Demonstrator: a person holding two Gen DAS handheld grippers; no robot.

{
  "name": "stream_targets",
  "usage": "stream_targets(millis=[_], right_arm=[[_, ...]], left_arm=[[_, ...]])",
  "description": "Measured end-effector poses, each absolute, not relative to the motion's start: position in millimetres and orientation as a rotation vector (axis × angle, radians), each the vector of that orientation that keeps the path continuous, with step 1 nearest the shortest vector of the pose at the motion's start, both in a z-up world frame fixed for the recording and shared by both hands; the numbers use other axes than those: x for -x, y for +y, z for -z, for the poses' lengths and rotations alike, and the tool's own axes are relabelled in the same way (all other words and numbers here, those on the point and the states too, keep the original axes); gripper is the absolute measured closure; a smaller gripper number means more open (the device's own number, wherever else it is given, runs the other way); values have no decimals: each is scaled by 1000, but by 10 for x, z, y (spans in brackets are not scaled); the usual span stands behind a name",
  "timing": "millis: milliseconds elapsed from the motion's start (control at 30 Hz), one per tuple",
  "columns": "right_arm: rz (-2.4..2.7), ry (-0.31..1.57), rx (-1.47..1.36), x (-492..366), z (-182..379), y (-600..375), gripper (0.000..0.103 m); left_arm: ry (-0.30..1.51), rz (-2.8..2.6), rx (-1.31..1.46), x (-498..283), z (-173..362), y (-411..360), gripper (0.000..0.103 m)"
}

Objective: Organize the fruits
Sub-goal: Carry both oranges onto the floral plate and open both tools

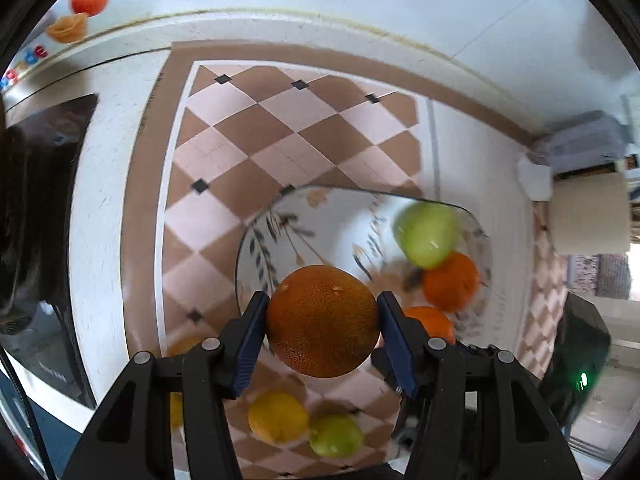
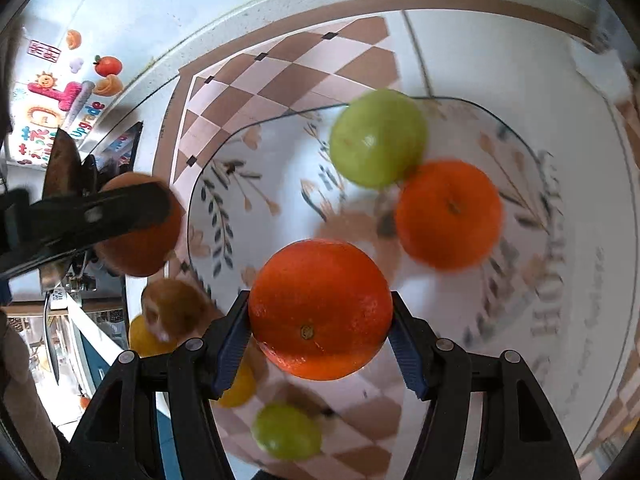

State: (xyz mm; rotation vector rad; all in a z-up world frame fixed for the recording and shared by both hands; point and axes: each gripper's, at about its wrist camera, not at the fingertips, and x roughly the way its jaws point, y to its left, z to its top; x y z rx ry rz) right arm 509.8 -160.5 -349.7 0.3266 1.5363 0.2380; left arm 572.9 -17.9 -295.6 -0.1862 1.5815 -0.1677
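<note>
Two claws each clamp one fruit: the left claw (image 1: 322,322) squeezes a dull orange (image 1: 323,320), the right claw (image 2: 320,316) a bright orange (image 2: 320,310), both above the patterned plate's (image 2: 248,152) near edge. Beyond, blurred, a green apple (image 2: 378,138) touches a tangerine (image 2: 448,214) on the plate.

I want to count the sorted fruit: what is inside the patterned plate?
A green apple and an orange lie in the plate. The held orange covers part of it.
</note>
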Motion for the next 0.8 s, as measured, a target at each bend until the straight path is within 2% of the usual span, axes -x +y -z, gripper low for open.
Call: stream_targets(millis=[467, 500, 567, 600, 800], right_arm=[[-243, 1653, -332, -5300, 3859, -1466, 34], [-250, 1655, -339, -5309, 3864, -1474, 24], [-257, 1641, -355, -5298, 3810, -1505, 7], [-254, 1632, -349, -5298, 3763, -1520, 7], [-191, 1556, -262, -5261, 3430, -1664, 7]], left_arm=[[1706, 140, -28, -6058, 3550, -303, 49], [1709, 137, -19, -6056, 3560, -284, 47], [1701, 136, 27, -6072, 3535, -224, 20], [1695, 140, 49, -6083, 3518, -200, 16], [1605, 103, 43, -5982, 3209, -68, 14]])
